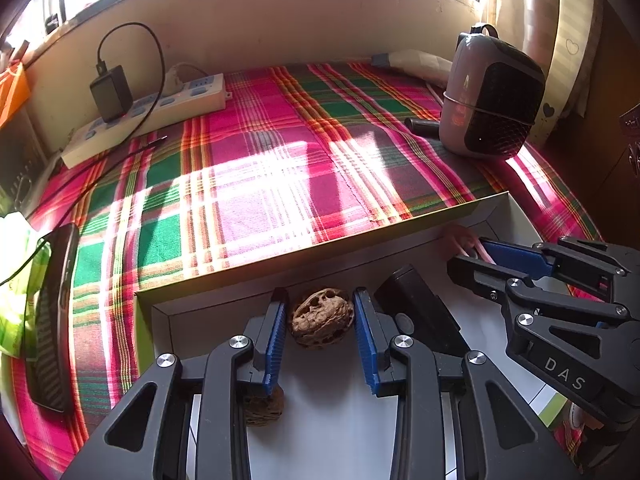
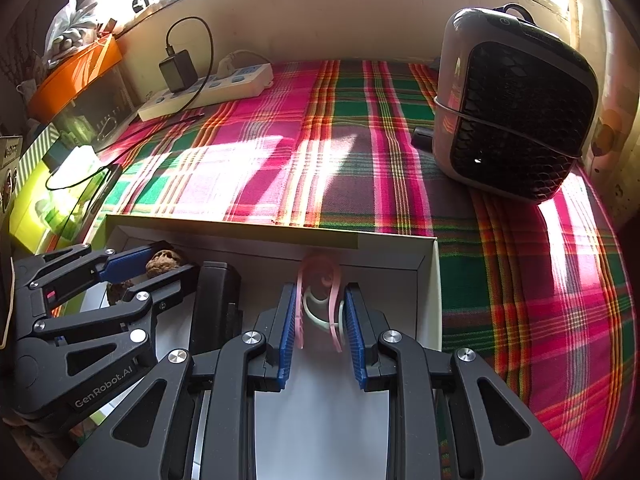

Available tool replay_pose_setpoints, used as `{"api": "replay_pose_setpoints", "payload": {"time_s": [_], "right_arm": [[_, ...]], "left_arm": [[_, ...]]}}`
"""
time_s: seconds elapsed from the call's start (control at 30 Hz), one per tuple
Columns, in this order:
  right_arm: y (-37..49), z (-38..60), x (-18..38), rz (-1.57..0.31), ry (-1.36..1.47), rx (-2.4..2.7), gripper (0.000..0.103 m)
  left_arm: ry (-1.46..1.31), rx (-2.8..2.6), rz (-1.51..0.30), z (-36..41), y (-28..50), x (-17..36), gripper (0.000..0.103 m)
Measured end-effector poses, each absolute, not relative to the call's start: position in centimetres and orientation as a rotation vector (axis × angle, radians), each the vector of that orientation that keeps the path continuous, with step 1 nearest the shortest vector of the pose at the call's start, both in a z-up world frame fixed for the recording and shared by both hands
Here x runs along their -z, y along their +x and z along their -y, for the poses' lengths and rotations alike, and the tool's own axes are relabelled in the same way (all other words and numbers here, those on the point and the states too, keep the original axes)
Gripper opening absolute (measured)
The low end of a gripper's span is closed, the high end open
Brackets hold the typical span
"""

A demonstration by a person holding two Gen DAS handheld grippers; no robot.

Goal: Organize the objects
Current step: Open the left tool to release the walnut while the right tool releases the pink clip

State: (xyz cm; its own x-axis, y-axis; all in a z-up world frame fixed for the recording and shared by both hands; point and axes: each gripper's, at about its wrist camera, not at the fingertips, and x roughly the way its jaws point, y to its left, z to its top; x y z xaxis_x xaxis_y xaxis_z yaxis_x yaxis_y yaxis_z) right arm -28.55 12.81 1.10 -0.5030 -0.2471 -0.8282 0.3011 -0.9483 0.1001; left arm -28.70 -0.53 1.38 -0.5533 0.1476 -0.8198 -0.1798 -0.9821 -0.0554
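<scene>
Left gripper [image 1: 320, 320]: spread, a walnut [image 1: 322, 317] straddled in the white box [image 1: 496, 210] | right gripper [image 2: 320, 320]: spread around pink bands [image 2: 320, 280] by the box's far wall.

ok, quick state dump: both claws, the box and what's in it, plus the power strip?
left claw: open, walnut between fingers, gaps either side
walnut: in box, not clamped
right claw: open around pink and white clips
clips: in box, loose
box: open, no lid
black case: lying in box
power strip: charger plugged in
</scene>
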Motion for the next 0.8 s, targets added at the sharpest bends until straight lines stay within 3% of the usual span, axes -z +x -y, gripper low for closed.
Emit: {"api": "replay_pose_setpoints", "payload": {"time_s": [0.2,0.43,0.8], "right_arm": [[-28.6,-12.9,-1.2,-0.070,1.354,2.472,0.027],[-28.2,-12.6,-1.4,-0.076,1.351,2.466,0.043],[-27.2,-13.1,-2.2,-0.047,1.335,2.511,0.044]], "left_arm": [[-1.382,-2.616,-0.058,0.5,-28.8,-1.4,0.031],[-1.384,-2.604,-0.031,0.3,-28.7,-1.4,0.036],[-1.355,-2.656,-0.019,1.1,-27.4,-2.5,0.038]]}}
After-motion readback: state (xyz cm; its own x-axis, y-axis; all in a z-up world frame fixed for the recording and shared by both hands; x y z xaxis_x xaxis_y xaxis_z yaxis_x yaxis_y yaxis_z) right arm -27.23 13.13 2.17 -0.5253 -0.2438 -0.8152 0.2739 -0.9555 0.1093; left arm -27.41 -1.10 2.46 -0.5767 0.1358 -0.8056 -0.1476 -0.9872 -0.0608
